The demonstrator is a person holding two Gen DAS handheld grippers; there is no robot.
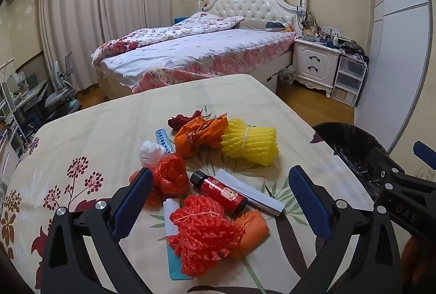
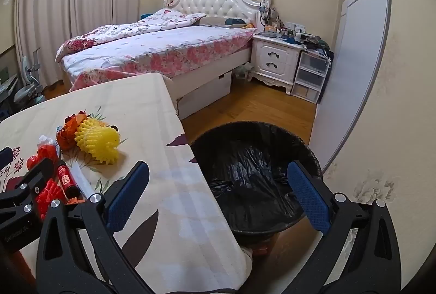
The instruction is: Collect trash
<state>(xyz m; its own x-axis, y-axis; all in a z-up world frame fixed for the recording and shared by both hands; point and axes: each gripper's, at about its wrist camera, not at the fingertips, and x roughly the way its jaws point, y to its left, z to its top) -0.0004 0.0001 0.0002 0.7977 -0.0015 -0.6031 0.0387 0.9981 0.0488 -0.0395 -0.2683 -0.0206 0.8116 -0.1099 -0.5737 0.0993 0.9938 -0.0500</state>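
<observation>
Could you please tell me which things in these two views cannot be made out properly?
- Blue strip, left wrist view: the white bag and orange wrapper cover most of it.
- Trash bin bottom, right wrist view: crumpled black liner hides any contents.
- Nightstand clutter, both views: too small to identify.
- Red bottle label: print too small to read.

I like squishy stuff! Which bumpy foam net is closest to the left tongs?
The red foam net bundle, lying right between the open left tongs. The yellow foam net bundle lies farther back on the table, beside the orange plastic bag.
</observation>
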